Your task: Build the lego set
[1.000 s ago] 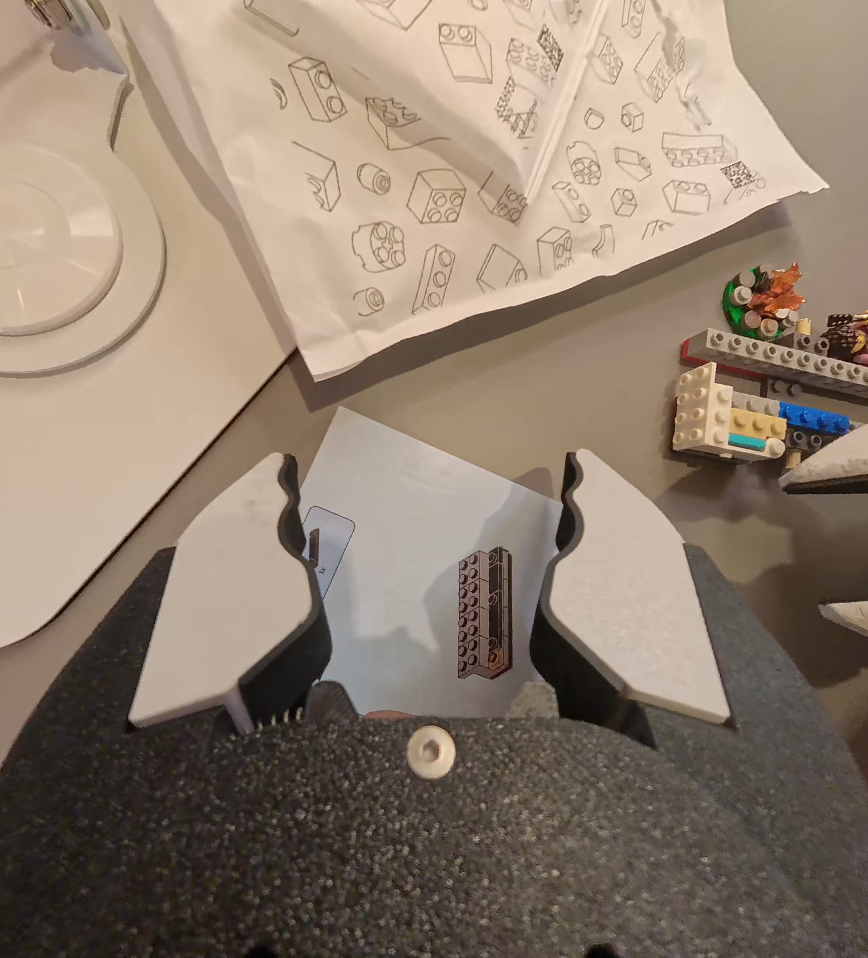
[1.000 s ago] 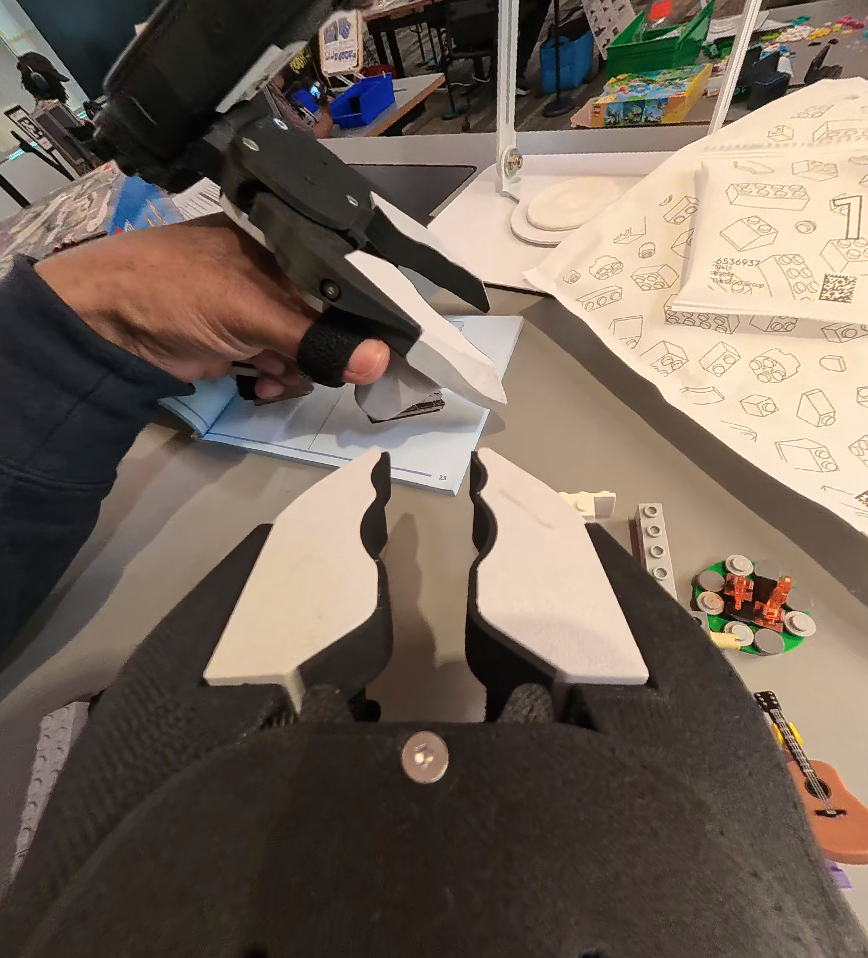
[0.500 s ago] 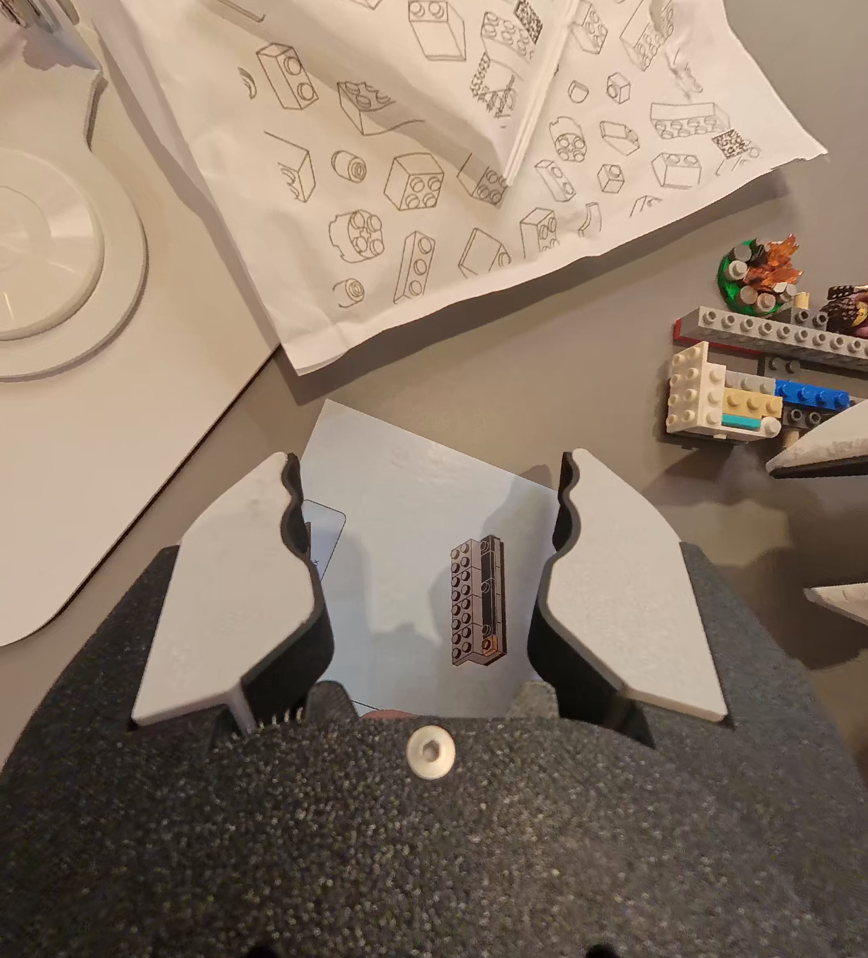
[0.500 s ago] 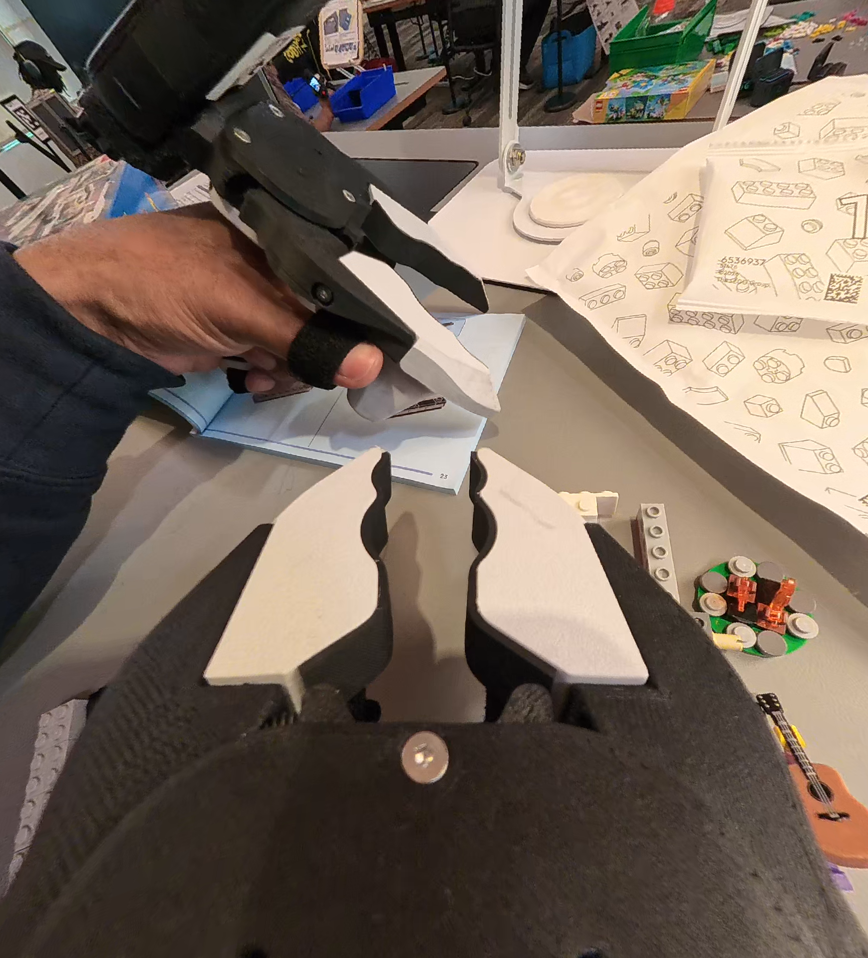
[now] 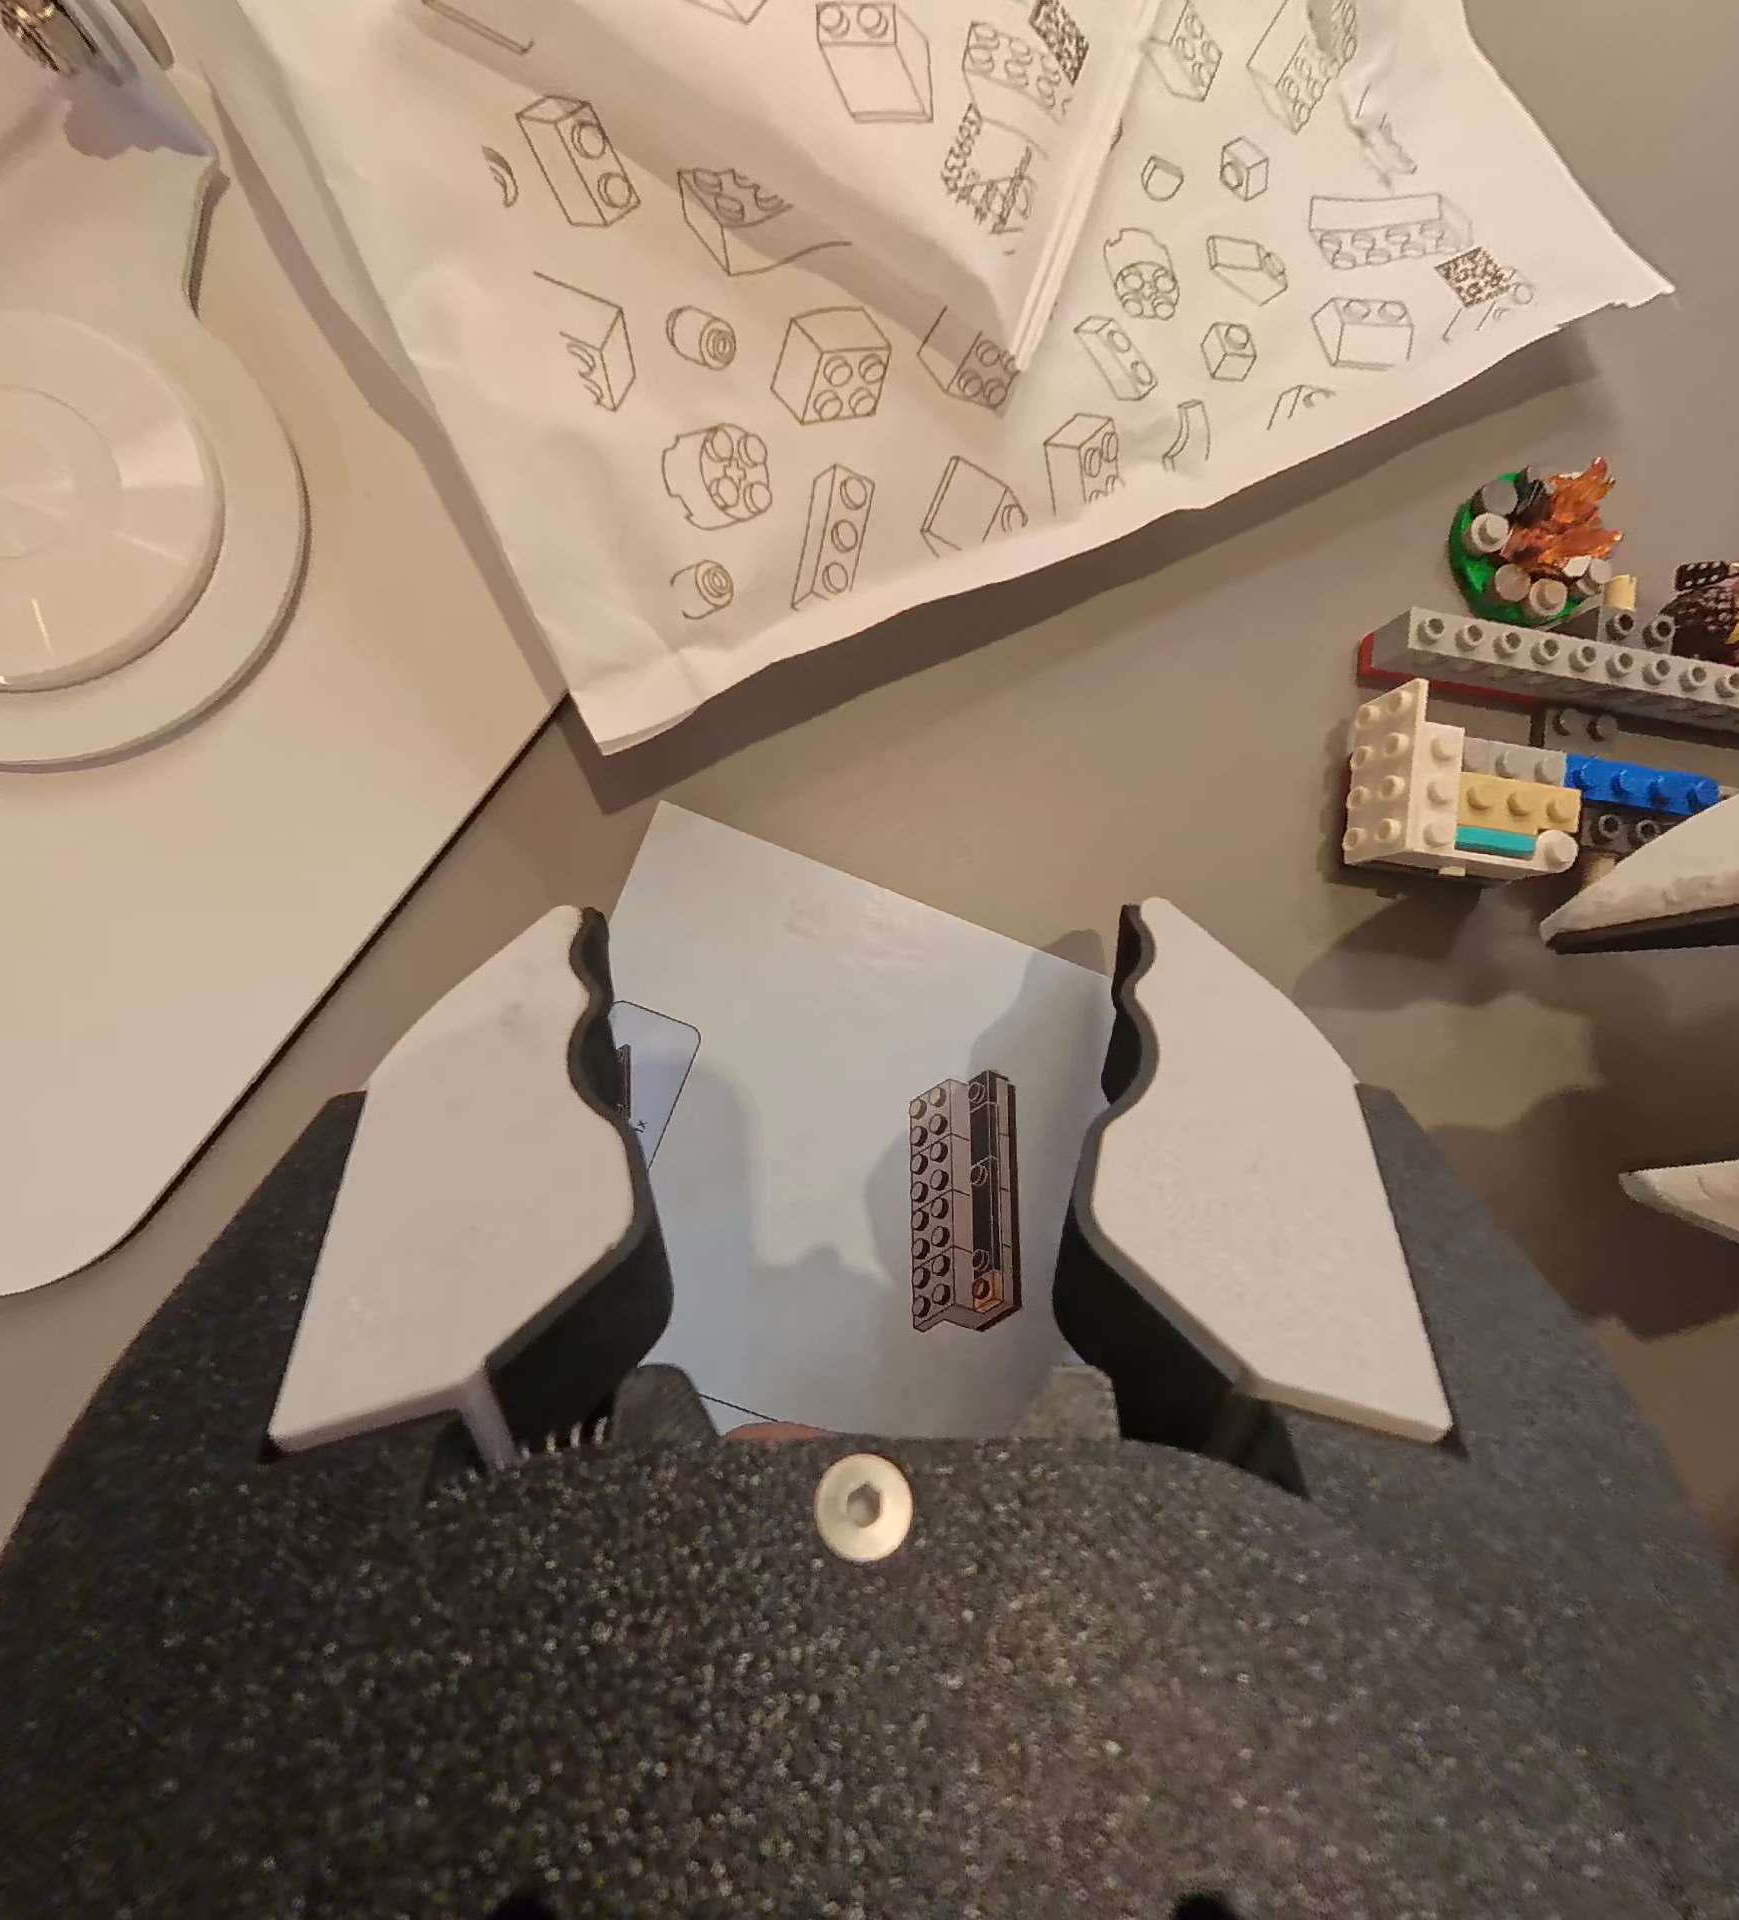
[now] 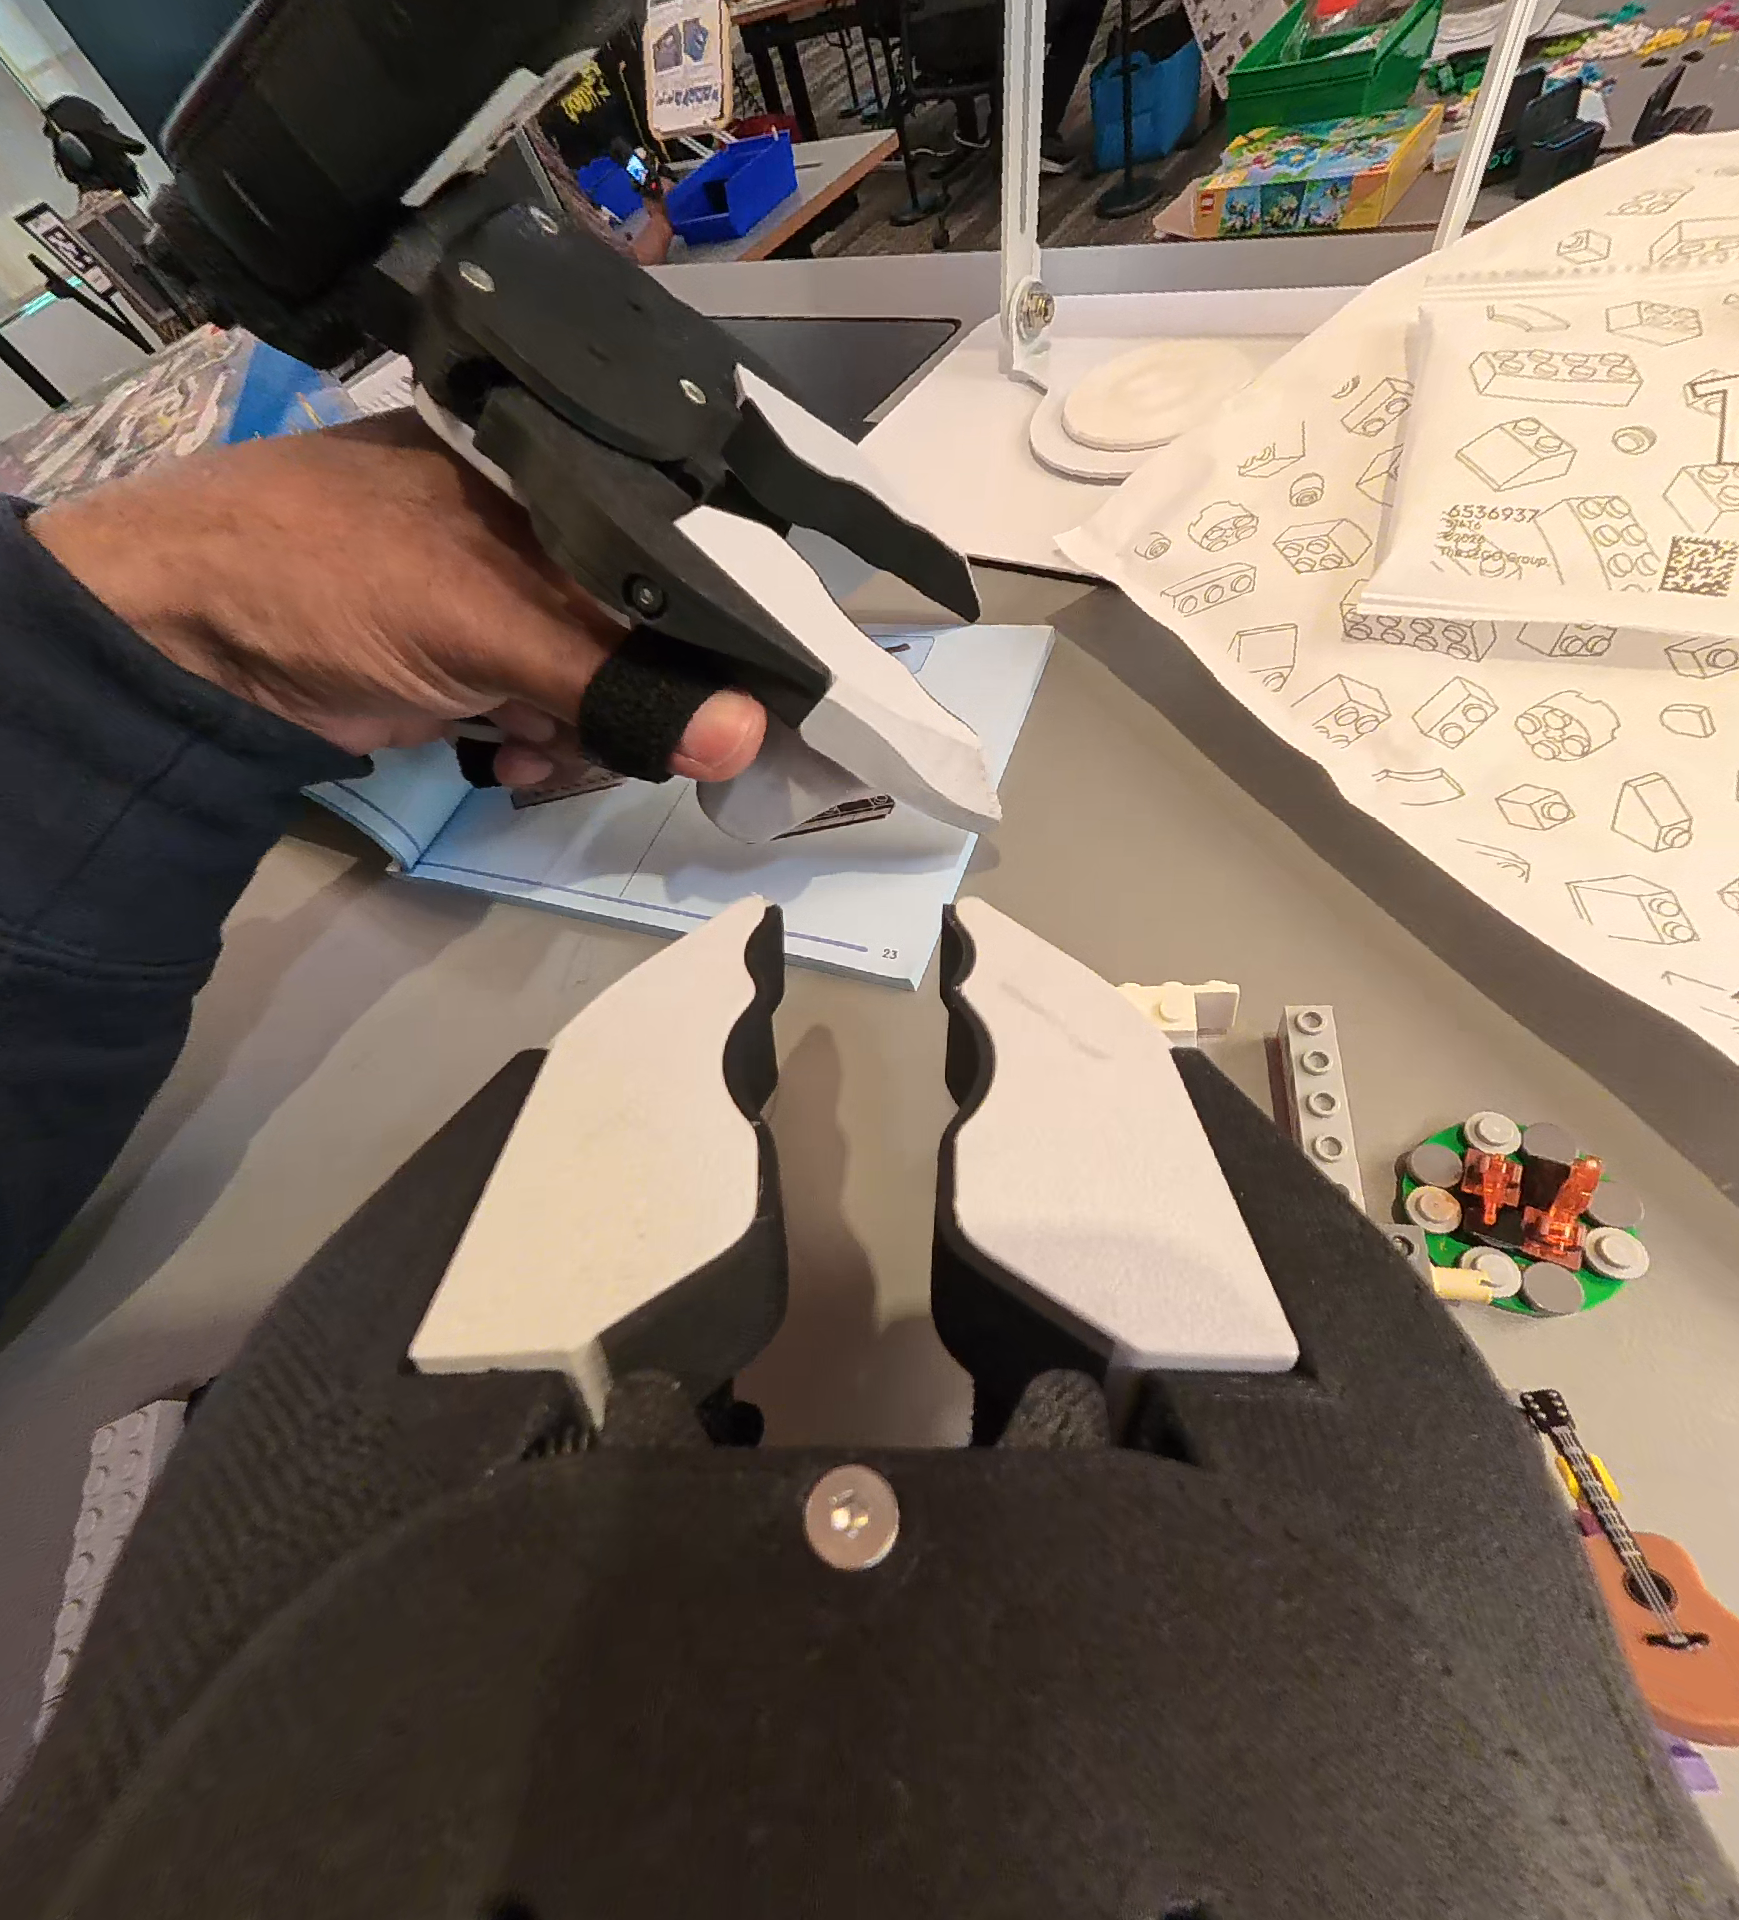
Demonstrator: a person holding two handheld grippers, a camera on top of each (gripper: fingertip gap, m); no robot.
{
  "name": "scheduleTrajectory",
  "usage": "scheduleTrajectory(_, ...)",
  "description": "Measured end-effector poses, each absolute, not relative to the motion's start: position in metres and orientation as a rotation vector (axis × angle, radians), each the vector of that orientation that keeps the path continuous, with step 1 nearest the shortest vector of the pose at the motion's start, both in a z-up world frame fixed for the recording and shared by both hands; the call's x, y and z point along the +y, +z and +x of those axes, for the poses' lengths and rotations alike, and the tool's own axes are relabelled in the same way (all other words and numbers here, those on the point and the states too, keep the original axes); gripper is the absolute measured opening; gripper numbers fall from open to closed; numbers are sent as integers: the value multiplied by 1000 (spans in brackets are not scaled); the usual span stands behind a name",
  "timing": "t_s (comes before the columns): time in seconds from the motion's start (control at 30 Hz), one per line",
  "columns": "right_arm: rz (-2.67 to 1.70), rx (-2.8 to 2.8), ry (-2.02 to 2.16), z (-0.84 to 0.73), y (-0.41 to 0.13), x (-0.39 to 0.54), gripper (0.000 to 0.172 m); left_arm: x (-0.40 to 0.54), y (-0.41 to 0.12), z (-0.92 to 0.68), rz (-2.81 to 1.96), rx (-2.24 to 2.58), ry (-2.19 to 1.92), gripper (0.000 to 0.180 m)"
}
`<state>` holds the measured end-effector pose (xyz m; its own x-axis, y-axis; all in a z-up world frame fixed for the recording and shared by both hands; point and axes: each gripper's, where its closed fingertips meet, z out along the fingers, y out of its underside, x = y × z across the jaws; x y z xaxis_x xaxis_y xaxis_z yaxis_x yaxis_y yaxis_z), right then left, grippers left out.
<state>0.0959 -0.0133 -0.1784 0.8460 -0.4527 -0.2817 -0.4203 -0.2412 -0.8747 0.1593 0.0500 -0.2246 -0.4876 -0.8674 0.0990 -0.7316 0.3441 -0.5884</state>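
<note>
Left gripper (image 5: 860, 935) hovers spread wide over the booklet (image 5: 844, 1039); right gripper (image 6: 854, 935) is parted, empty — dipping lower could crumple pages.

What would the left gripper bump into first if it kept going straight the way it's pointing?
Probably the open instruction booklet: the left gripper, jaws wide and empty, points down at its pale blue page. Depth is hard to judge.

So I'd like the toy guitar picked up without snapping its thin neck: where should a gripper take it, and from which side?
Grip the brown guitar across its rounded body, not the black neck. It lies flat on the grey table, so come straight down, with one pad on each long side of the body. The body is its widest, sturdiest part. The right gripper, open with nothing between its fingers, looks nearest.
</note>
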Motion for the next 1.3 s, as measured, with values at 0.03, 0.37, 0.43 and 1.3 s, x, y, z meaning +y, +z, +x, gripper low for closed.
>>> scheduleTrajectory(0.03, -1864, 656, -33, 96, -179, -13, 29, 50, -224, 159, -1442, 2378, -856, 92)
scheduleTrajectory(0.37, -1868, 656, -29, 94, -179, -13, 28, 54, -225, 160, -1446, 2365, -847, 89)
scheduleTrajectory(0.43, -1867, 657, -25, 94, -179, -13, 28, 54, -227, 159, -1447, 2374, -836, 89)
scheduleTrajectory(1.3, -1843, 624, -50, 97, -168, -12, 33, 59, -214, 151, -1414, 2395, -843, 81)
